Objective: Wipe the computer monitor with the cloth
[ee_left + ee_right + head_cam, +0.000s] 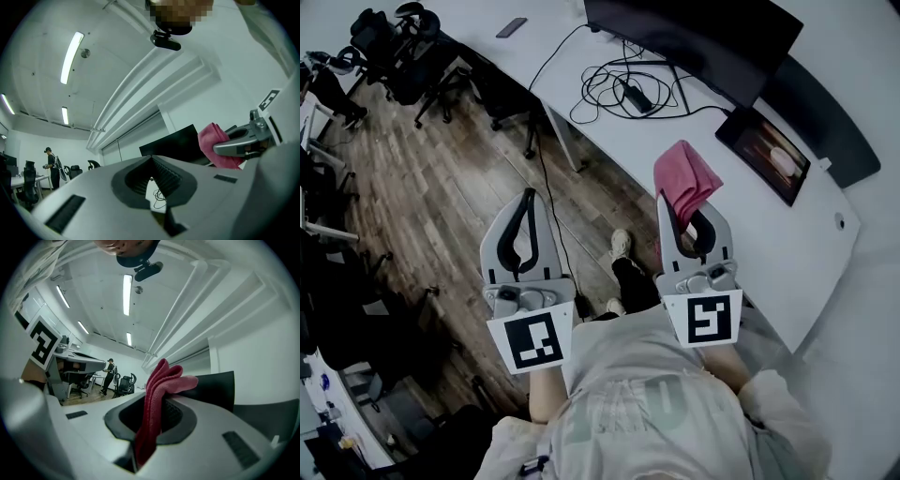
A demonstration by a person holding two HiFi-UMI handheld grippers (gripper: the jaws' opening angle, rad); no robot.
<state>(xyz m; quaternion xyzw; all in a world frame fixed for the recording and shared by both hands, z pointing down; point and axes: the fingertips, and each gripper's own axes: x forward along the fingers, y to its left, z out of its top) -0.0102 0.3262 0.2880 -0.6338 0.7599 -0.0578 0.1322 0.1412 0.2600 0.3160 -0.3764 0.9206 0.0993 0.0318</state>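
The black computer monitor (694, 37) stands on the white desk (769, 234) ahead, its screen dark. A pink cloth (684, 180) is pinched in my right gripper (686, 199), which is held in the air in front of the desk edge, well short of the screen. In the right gripper view the cloth (157, 394) sticks up folded between the jaws of the right gripper (161, 401), with the monitor (215, 385) behind it. My left gripper (528, 195) hovers over the floor to the left, jaws shut and empty. The left gripper view shows the left gripper (151, 159), the monitor (173, 143) and the cloth (213, 140).
A tablet (766, 155) leans on the desk right of the monitor. Tangled black cables (628, 89) lie left of it, and a phone (511, 27) lies at the desk's far end. Office chairs (403, 56) stand on the wooden floor at upper left. A person (51, 161) stands far off.
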